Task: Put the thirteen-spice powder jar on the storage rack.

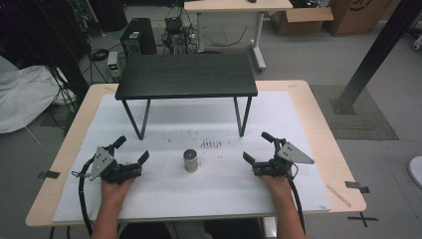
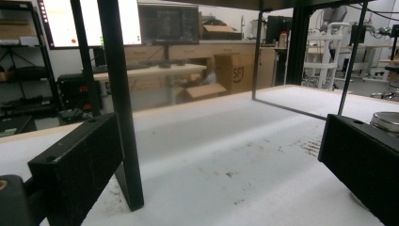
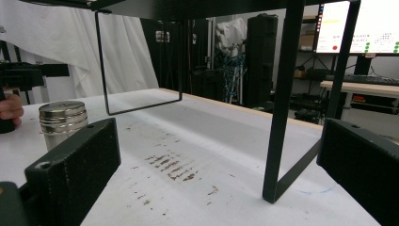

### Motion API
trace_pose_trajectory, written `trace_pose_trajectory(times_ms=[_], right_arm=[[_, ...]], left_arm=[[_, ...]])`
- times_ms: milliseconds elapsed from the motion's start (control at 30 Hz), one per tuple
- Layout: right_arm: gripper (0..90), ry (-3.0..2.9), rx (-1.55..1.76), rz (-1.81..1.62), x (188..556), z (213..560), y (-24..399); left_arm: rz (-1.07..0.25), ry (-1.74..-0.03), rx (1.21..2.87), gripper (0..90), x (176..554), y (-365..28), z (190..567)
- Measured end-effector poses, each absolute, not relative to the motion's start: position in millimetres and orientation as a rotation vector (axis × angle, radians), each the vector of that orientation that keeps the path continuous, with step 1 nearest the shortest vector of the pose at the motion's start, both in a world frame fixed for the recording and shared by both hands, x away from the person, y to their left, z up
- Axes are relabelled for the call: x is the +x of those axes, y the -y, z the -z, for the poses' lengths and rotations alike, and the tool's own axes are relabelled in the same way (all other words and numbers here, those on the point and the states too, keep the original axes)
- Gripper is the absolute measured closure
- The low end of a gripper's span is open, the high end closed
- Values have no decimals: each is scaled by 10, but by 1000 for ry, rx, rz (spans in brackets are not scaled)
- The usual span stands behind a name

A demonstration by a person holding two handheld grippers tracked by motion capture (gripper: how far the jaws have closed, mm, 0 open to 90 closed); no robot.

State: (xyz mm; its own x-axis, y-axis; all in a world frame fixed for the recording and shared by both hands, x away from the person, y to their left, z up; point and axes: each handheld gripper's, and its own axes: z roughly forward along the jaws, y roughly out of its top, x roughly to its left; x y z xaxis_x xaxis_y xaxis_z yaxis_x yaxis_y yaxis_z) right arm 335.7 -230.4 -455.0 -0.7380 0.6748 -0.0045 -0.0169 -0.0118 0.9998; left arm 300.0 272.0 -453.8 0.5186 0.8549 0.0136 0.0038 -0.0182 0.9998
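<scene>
fingers, high view: left gripper (image 1: 133, 150) and right gripper (image 1: 258, 147) both rest on the white mat (image 1: 164, 194) with fingers spread wide and nothing between them.
canister, high view: small ribbed silver metal canister (image 1: 190, 160) stands upright on the mat, between the two grippers, apart from both.
shelf, high view: black wooden riser shelf on thin black metal legs (image 1: 186, 74) stands behind the canister, toward the far edge of the light wooden counter (image 1: 318, 124).
stains, high view: brown smudges (image 1: 211, 144) lie just beyond the canister.
left gripper view: black fingers (image 2: 80, 160) stand far apart; the canister's lid (image 2: 387, 120) peeks over the right-hand one; a shelf leg (image 2: 123, 108) rises close ahead.
right gripper view: fingers (image 3: 75, 165) wide and empty; the canister (image 3: 62, 122) sits just past the left-hand one; another shelf leg (image 3: 282, 99) stands ahead.
step in hand: likely reaching for the canister, neither gripper committed yet.
doing it well: come in level, centre the canister between the fingers, close on its ribbed side below the lid, and keep clear of the shelf legs.
</scene>
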Motion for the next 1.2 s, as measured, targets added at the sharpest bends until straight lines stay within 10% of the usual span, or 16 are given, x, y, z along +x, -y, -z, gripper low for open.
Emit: trace_pose_trajectory(times_ms=[1200], right_arm=[[8,-1799,695,-1837,3361,4392,2236]], left_arm=[[-812,-794,1436,4,2996,-2716,4537]])
